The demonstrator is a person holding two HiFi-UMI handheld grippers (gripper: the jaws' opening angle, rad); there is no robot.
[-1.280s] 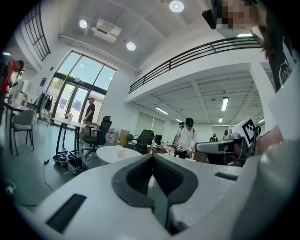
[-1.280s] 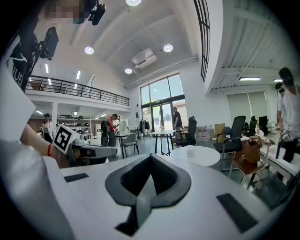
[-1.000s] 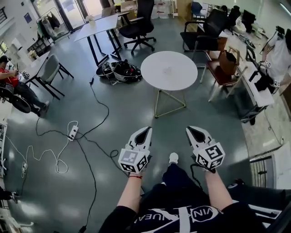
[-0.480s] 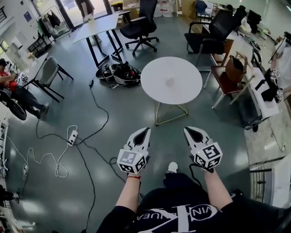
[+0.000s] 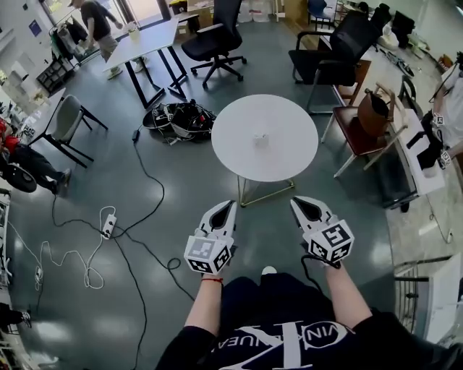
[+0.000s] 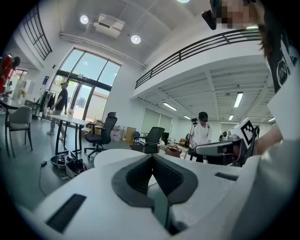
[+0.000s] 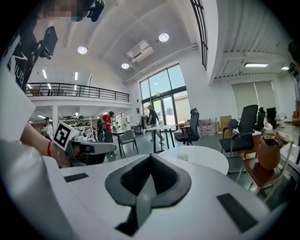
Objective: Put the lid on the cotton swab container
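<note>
Ahead of both grippers, at the centre of the head view, a round white table [image 5: 289, 155] stands on the grey floor [image 5: 188, 191], well apart from the jaw tips. 1 small white object, the cotton swab container [image 5: 260, 139], sits near the middle of the tabletop. It is too small to tell whether its lid is on or lies beside it. The right gripper view shows the same container [image 7: 183, 157] on the table [image 7: 211, 161], beyond the jaw tips.

The left gripper [image 5: 231, 205] is clenched: in the left gripper view [image 6: 152, 156] its 2 jaws meet along their length with nothing between them. The right gripper [image 5: 294, 201] is likewise clenched and empty, and in the right gripper view [image 7: 150, 156] its 2 dark pads are pressed together. Each gripper is held in 1 hand. The 2 grippers are side by side, apart from each other, and both point toward the table.

Surroundings:
- A black office chair [image 5: 210, 40] stands beside a rectangular table [image 5: 148, 42] at the far side of the room.
- A person [image 5: 98, 22] stands near that table.
- A heap of black gear [image 5: 181, 115] lies on the floor left of the round table.
- A power strip [image 5: 108, 225] and loose cables lie on the floor to the left.
- A brown bag [image 5: 375, 114] rests on a chair to the right.
</note>
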